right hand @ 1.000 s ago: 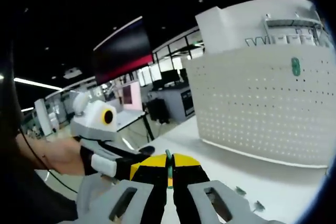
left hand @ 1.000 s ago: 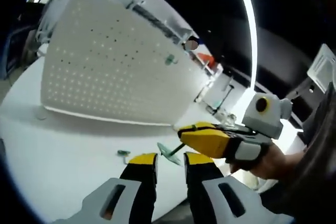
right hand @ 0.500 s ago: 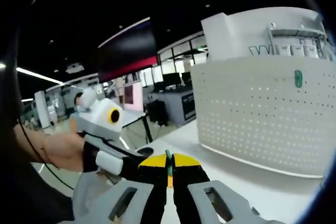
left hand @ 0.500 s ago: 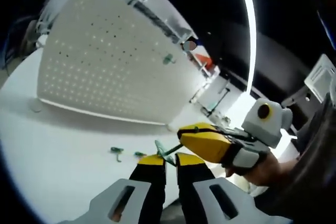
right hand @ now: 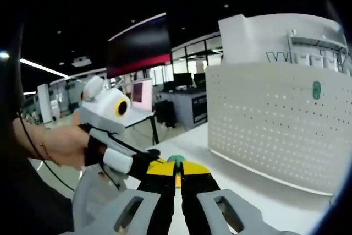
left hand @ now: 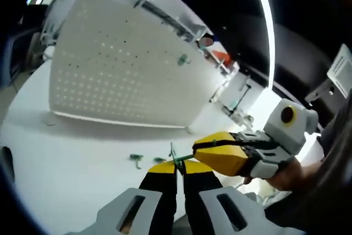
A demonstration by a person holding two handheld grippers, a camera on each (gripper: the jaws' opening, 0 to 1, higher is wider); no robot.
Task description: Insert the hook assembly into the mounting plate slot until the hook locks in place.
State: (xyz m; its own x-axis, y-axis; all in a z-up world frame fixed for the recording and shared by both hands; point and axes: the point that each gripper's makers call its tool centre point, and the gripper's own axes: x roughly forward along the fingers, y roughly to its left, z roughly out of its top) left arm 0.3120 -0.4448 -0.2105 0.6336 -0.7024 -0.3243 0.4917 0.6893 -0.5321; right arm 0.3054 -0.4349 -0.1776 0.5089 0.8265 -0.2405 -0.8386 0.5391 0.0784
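The small green hook (left hand: pixel 175 158) sits pinched between both grippers above the white table (left hand: pixel 66 152), apparently for a handover or regrip. The left gripper (left hand: pixel 177 170) is clenched on its lower end; the right gripper (left hand: pixel 193 148) reaches in from the side, tips at the same piece and likewise closed on it. Behind stands the white pegboard plate (left hand: pixel 121 81), well apart, already carrying one green hook (left hand: pixel 182 59). Spare green pieces (left hand: pixel 135 158) lie on the table.

Count: one pegboard (left hand: pixel 121 75), one green hook (left hand: pixel 182 59) mounted on it, two loose hooks (left hand: pixel 136 158) on table (left hand: pixel 66 163), one hook (left hand: pixel 177 160) between my jaws.
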